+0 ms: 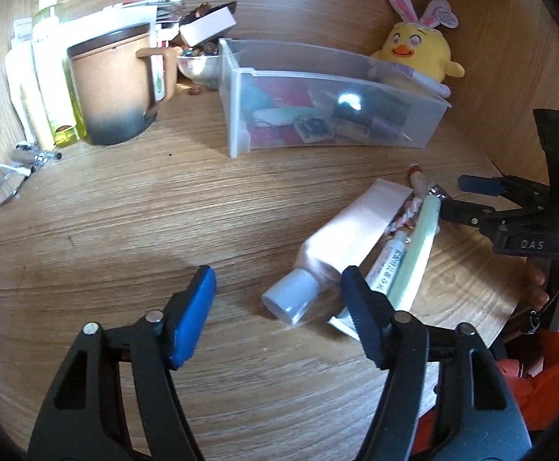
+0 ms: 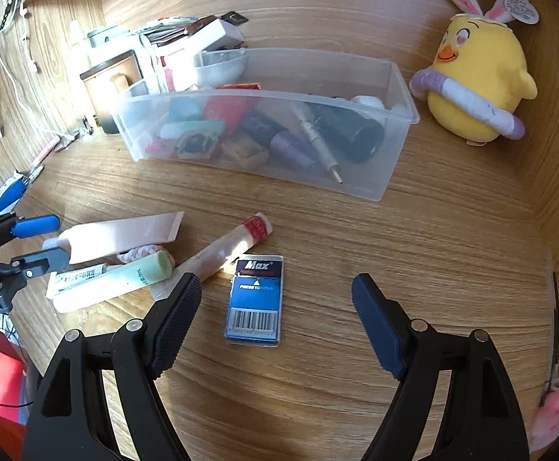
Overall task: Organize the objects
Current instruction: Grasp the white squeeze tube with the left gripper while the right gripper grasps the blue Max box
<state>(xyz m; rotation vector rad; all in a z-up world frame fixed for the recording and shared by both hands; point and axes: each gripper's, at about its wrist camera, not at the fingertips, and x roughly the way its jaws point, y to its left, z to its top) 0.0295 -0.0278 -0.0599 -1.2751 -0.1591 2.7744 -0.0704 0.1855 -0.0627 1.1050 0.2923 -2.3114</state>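
Right in front of the spread left hand-held gripper (image 1: 279, 299), the pink tube (image 1: 341, 230) lay on the desk (image 1: 164, 211), cap end toward it, while the spread right hand-held gripper (image 2: 277, 315) hung over the blue card (image 2: 256, 301).

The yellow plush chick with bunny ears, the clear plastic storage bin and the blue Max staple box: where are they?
Yellow plush chick (image 2: 479, 88): right wrist view, on its belly.
Clear plastic storage bin (image 2: 379, 188): right wrist view, front wall's lower corner.
Blue Max staple box (image 2: 254, 299): right wrist view, label's middle.
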